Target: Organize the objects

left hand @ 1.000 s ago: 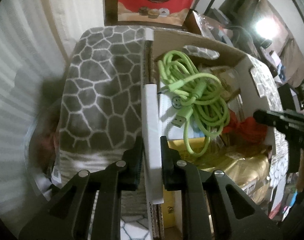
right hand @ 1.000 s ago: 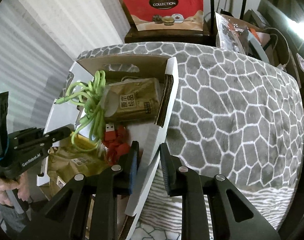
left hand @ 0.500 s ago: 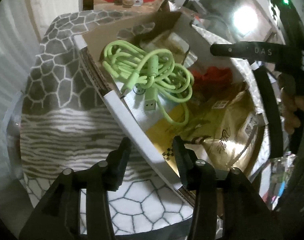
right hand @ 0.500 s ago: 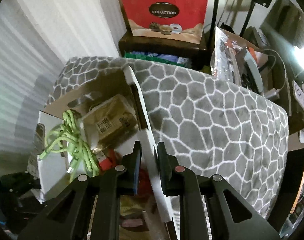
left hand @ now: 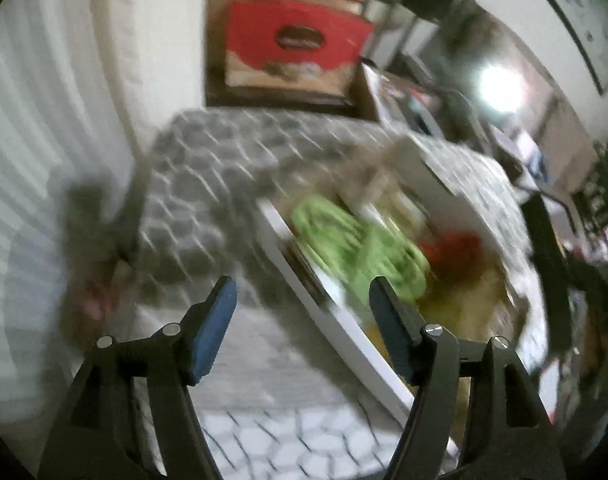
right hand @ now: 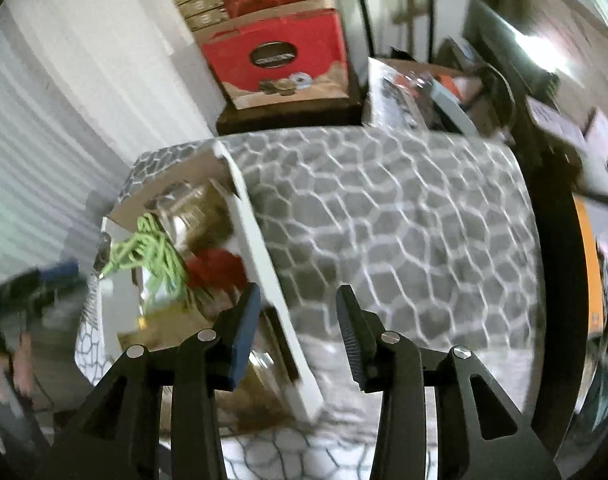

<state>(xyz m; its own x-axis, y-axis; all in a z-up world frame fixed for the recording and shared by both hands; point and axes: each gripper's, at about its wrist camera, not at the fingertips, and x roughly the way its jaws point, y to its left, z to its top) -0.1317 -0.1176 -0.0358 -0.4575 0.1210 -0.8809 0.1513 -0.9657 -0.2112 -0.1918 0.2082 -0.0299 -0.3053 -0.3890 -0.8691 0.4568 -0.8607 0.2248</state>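
Apparently both jaws just opened off the box (right hand: 263, 264) edges.

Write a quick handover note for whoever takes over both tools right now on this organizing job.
Left tool: open, jaws have just been opening; the box's white side wall lies between them, pads not touching it.
Right tool: open, jaws have just been opening, astride the box's other white wall with no grip.
Cardboard box sits on the grey patterned cover, open-topped, with a green cable, something red and gold packets inside.
Done: things are in the box; both walls released.
Left: unclear; both views are blurred, so check for anything outside the box.
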